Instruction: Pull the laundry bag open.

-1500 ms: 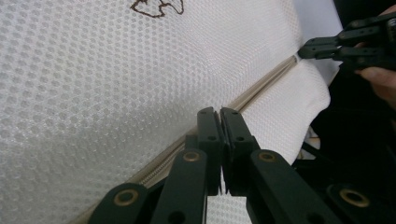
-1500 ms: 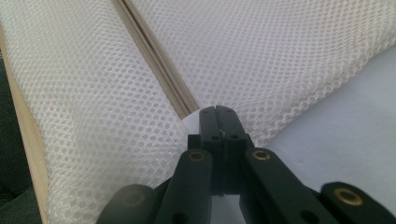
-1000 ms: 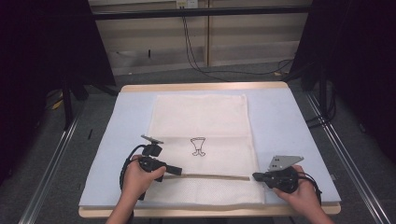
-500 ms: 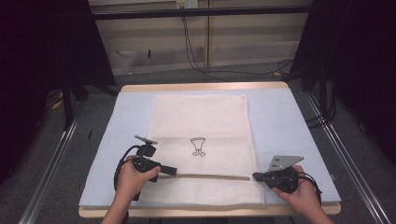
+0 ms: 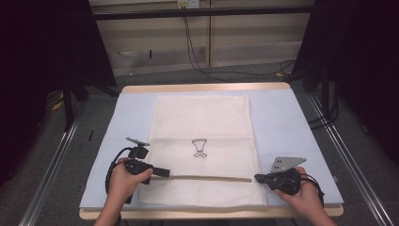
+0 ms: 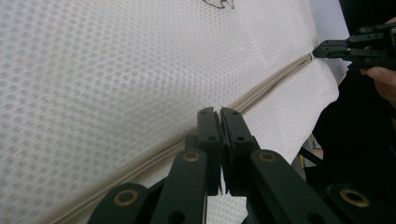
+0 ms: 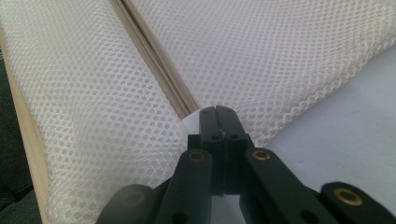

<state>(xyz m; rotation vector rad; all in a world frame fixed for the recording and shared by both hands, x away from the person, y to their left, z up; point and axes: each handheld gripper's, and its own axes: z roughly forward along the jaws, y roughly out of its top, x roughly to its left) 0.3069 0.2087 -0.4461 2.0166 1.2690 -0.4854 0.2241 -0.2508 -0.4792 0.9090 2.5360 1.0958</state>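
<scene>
Mesh bag (image 5: 203, 141), cream, flat at counter (image 5: 287, 122) centre, zipper seam (image 5: 207, 178) near the front edge. Left gripper (image 5: 165, 173) clenched at the seam's left end; right gripper (image 5: 257, 178) clenched on its right end.

The mesh bag (image 5: 203, 150) is cream white with a fine honeycomb weave, and a small black outline drawing (image 5: 199, 148) sits near its centre. A beige zipper band (image 5: 207, 178) crosses it toward 6 o'clock. The mat (image 5: 282, 122) beneath is pale blue, on a light wood table (image 5: 202, 87). Both grippers, left (image 5: 162, 172) and right (image 5: 260, 178), are black with brass-coloured rivets; the right one's plate (image 5: 286, 163) is grey.
</scene>
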